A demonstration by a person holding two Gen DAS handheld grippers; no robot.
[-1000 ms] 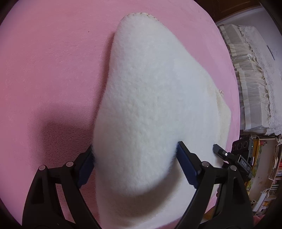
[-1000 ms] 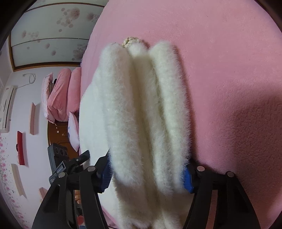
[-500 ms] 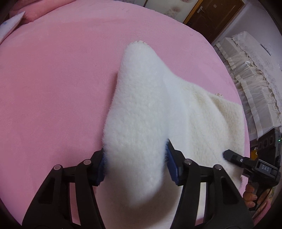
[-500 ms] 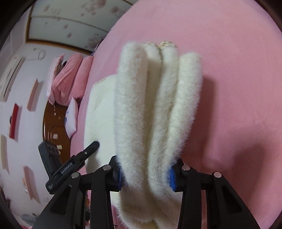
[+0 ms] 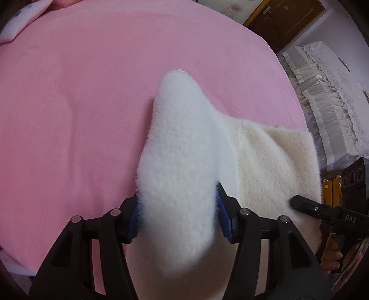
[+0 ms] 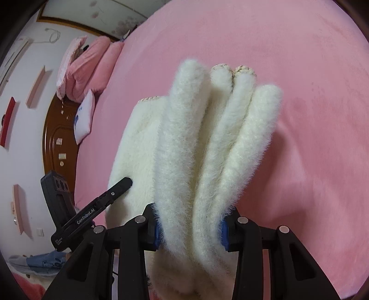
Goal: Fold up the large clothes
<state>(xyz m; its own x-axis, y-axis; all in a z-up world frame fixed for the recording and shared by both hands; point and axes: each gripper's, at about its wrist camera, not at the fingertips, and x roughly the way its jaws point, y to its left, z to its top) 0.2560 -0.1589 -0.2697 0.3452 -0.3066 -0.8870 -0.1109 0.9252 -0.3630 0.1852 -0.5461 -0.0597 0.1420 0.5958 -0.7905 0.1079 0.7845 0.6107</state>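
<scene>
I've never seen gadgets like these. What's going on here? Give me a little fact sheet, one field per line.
Setting: a bed with a pink cover
Garment: a fluffy white garment, partly lying on the bed
Left gripper: clamped on a bunched fold of the garment, jaws just closed in on it
Right gripper: clamped on several gathered folds, jaws just closed in too
Person: only a hand on the right gripper's handle shows
Background: pink pillows, a wooden door
</scene>
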